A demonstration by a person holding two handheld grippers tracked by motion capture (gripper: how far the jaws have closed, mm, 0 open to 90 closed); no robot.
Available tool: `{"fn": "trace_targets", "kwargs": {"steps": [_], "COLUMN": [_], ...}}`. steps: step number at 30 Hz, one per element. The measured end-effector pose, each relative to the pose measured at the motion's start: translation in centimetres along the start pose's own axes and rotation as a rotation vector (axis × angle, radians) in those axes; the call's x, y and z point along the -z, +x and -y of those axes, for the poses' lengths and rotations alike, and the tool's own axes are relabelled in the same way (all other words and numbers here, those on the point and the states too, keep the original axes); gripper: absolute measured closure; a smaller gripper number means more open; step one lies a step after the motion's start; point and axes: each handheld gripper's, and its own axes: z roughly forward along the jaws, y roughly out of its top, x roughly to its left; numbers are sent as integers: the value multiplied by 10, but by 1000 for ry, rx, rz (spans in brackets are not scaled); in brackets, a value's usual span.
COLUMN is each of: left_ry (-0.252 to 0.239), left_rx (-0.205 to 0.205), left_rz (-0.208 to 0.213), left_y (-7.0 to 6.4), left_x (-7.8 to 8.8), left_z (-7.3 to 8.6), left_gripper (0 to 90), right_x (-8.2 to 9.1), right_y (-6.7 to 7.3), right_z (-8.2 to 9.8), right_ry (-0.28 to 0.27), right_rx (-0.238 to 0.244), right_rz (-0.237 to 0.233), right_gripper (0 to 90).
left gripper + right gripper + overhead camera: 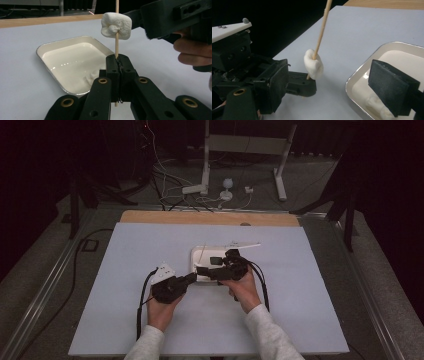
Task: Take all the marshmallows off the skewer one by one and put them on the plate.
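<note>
Marshmallow on a skewer, held upright beside a tray on a pale table in a dark room.

The table (280, 320) wears a pale blue-grey sheet with a strip of bare wood along its far edge; beyond it lie grey floor, loose white cables and a white metal frame, the rest in darkness. At left, the left gripper (119, 65) has its jaws pressed together on one thin wooden skewer (116, 47), which stands upright with one white marshmallow (116, 25) threaded partway up. One white metal tray (53, 46) sits on the table just beside, holding what may be more marshmallows, hard to count. At right, the right gripper (329, 87) has its jaws standing wide with nothing between the pads, the skewered marshmallow just ahead of them.
</note>
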Motion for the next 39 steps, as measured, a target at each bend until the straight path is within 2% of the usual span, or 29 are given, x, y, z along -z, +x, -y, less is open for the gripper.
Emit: {"fn": "trace_targets", "kwargs": {"steps": [2,3,4,7,8,9,10,13,16,23,29,32,34,35,36,37,39], "left_ry": [-4,-9,-11,-22,-26,-28,-29,-29,-28,-27,-26,-24,-2,-4,-10,-5,-5], "left_rx": [-4,-7,-14,-20,-19,-21,-21,-26,-38,-50,-63,-68,-83,-82,-74,-83,-92], "left_rz": [12,19,25,45,49,52,54,51,45,45,37,40,28,32,39,34,34], "left_y": [-1,-2,-3,-4,-4,-4,-4,-4,-4,-4,-4,-4,-5,-4,-4,-5,-7], "left_x": [0,0,0,0,1,1,1,0,0,0,2,1,1,1,1,1,0], "left_z": [-1,-1,-2,-3,-3,-3,-3,-2,-2,2,2,2,3,4,4,3,3], "left_gripper": [898,898,898,898,898,898,898,900,900,900,900,900,900,900,900,900,900], "right_x": [-2,-3,-3,-5,-6,-7,-7,-6,-5,-1,4,7,9,13,18,18,20], "right_y": [1,2,2,2,2,2,2,0,1,5,6,7,6,4,1,1,2], "right_z": [0,0,0,0,0,1,1,1,1,-2,-8,-11,-12,-14,-18,-18,-21], "right_ry": [3,7,7,12,17,31,31,26,19,10,-20,-25,-41,-70,-71,-71,-62], "right_rx": [-1,-13,-13,-33,-34,-40,-40,-69,-73,-32,-36,-23,-33,-47,-64,-64,-30], "right_rz": [-7,-31,-31,-94,-102,-109,-109,-136,-132,-72,-62,-50,-46,-43,-46,-46,-24], "right_gripper": [182,245,245,418,469,557,557,749,780,802,806,806,810,811,810,810,809]}}
